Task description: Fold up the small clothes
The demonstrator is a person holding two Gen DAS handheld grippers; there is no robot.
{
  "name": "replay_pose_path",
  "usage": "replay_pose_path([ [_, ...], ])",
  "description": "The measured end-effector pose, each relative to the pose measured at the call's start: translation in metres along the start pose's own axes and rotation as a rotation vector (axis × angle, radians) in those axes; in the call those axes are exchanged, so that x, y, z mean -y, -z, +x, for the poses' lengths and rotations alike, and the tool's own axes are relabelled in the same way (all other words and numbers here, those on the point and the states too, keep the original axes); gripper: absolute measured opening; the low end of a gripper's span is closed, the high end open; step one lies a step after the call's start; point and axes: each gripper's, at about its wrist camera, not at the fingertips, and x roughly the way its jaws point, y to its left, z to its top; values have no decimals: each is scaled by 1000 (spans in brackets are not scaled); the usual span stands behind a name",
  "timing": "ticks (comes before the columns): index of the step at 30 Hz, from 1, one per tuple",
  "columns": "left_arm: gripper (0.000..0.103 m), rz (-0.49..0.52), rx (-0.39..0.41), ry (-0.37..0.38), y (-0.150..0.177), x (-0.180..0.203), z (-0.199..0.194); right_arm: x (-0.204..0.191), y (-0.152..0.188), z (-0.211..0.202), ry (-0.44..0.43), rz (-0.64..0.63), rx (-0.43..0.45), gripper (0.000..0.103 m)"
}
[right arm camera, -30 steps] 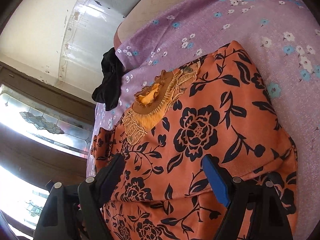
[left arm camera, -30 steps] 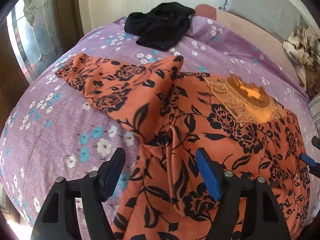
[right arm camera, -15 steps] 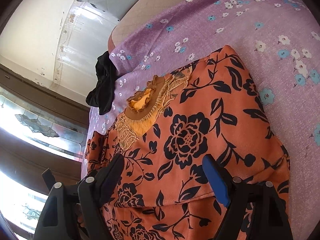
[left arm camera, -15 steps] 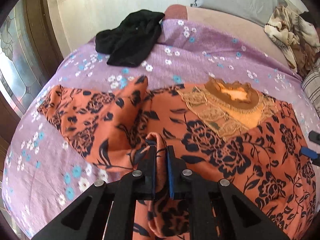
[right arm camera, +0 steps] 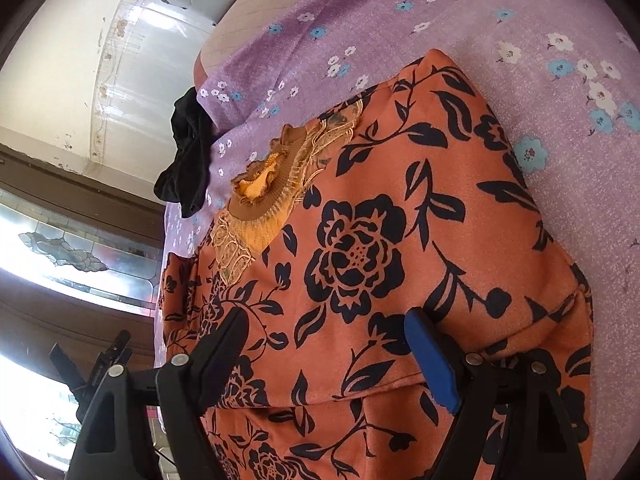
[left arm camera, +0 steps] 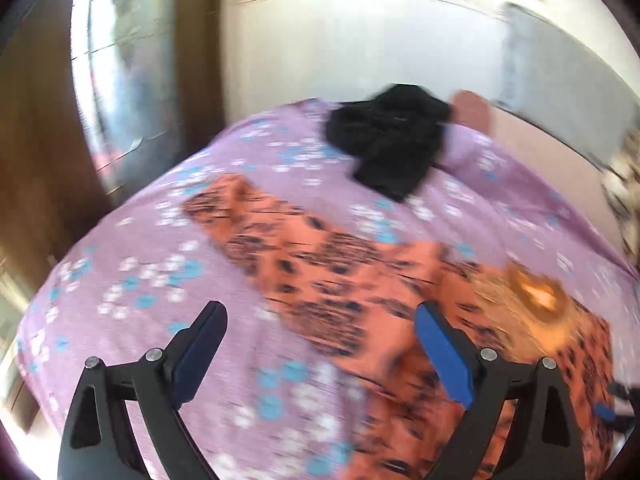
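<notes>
An orange garment [left arm camera: 340, 280] with a black flower print lies spread on the purple flowered bedsheet [left arm camera: 140, 280]. One sleeve runs up to the left. My left gripper [left arm camera: 320, 312] hovers over the garment's left side. Its jaws are opening wide with nothing between them, and the picture is blurred by motion. In the right wrist view the same garment [right arm camera: 400, 220] shows its gold embroidered collar [right arm camera: 260, 192] and a folded-in right side. My right gripper [right arm camera: 326, 316] stands open just above the cloth, gripping nothing. The left gripper's [right arm camera: 92, 364] black frame shows at the lower left there.
A crumpled black garment [left arm camera: 392, 140] lies at the far end of the bed, near the wall. A wooden frame with patterned glass [left arm camera: 40, 160] stands along the bed's left side. A brown-and-cream patterned cloth [left arm camera: 624, 184] sits at the right edge.
Half a second ago my left gripper was shut on a ridge of the orange cloth. It has let go, opened wide, risen and swung left. The right gripper has stayed in place.
</notes>
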Motion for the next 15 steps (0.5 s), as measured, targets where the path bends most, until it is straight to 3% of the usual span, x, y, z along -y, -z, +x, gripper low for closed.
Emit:
replay_pose_path([
  [5,95,-205,-125,-160,-45,-92,69,-4,0,5,11,-23,-4,83],
  [11,93,-283,-227,-146,-83,-123,160,-6,-2,12,13,-39,3,84],
  [15,57,-372,-332,-159,-87,-127,215,-7,-2,14,11,-43,11,85],
])
